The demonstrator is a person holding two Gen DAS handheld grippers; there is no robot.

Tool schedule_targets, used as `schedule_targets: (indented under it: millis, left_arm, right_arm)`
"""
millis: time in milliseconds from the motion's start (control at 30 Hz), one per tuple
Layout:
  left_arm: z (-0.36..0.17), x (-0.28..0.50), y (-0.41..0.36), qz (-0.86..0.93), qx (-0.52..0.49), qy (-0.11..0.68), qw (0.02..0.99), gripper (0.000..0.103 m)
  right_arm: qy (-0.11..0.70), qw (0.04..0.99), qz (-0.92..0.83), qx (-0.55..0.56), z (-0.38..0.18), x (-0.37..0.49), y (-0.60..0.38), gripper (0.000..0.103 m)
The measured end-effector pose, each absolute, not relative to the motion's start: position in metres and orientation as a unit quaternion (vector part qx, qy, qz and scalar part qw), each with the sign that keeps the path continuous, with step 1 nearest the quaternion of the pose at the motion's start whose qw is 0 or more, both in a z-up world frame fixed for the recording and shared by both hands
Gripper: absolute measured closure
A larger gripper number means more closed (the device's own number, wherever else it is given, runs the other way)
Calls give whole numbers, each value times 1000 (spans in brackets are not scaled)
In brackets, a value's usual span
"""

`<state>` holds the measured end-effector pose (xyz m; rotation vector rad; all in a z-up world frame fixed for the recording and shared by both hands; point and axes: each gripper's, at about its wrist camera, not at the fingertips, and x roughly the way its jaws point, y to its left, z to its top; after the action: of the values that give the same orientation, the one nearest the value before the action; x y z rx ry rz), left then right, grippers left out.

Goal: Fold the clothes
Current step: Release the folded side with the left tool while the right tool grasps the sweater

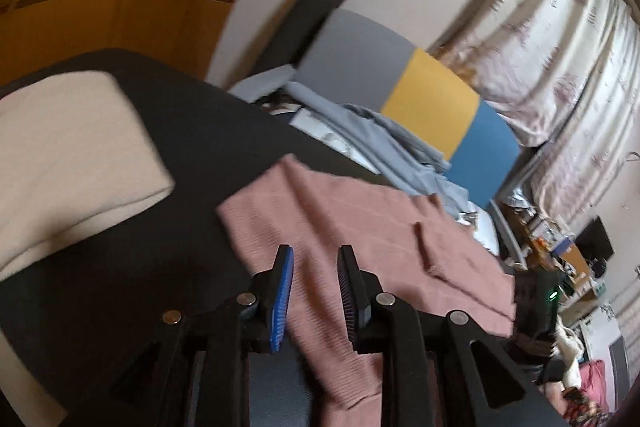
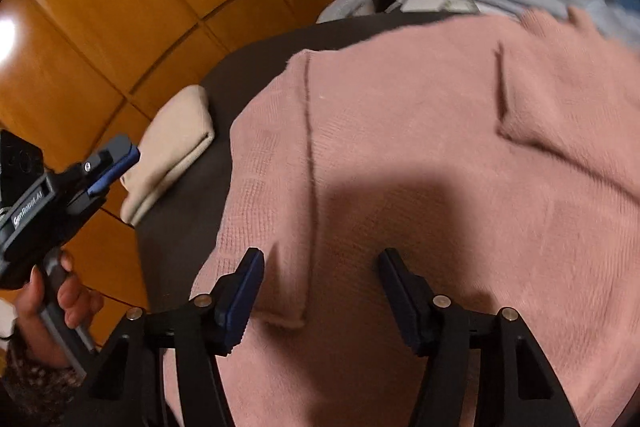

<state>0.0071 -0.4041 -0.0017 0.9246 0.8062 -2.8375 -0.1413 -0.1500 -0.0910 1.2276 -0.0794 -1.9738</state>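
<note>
I am hovering both tools over the pink knitted sweater (image 2: 420, 155) filling the frame's centre on the dark tabletop (image 1: 192, 131): left tool (image 1: 315, 291) narrowly parted, right tool (image 2: 320, 291) gaping wide, both gripping nothing.

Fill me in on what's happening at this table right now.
A person is folding clothes with a handheld gripper in each hand. A pink knit garment lies spread on the dark table, and a beige item already sits folded to one side. The left gripper and the right gripper both hover over the pink knit with jaws apart, gripping nothing. A grey garment lies rumpled behind.
</note>
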Motion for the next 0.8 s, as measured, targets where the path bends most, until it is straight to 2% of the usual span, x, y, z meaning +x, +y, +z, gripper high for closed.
schedule_targets:
  millis: [33, 100, 200, 267, 567, 800]
  left_arm:
    - [-7, 10, -406, -915, 300, 268, 26, 81]
    - [-16, 14, -410, -911, 302, 281, 28, 81]
    - [-27, 16, -412, -905, 305, 295, 28, 81]
    - [-29, 16, -413, -905, 306, 294, 28, 81]
    - [-29, -12, -391, -902, 342, 262, -7, 80]
    - [-27, -78, -321, -906, 385, 163, -73, 80]
  right_arm:
    - [-17, 397, -780, 483, -90, -139, -157, 47]
    - [16, 395, -782, 482, -89, -138, -169, 73]
    - [72, 390, -790, 468, -87, -129, -181, 87]
    - [70, 397, -784, 472, -80, -129, -180, 96]
    - [-109, 462, -760, 444, 11, -167, -137, 98]
    - [-137, 431, -804, 387, 89, -203, -84, 98]
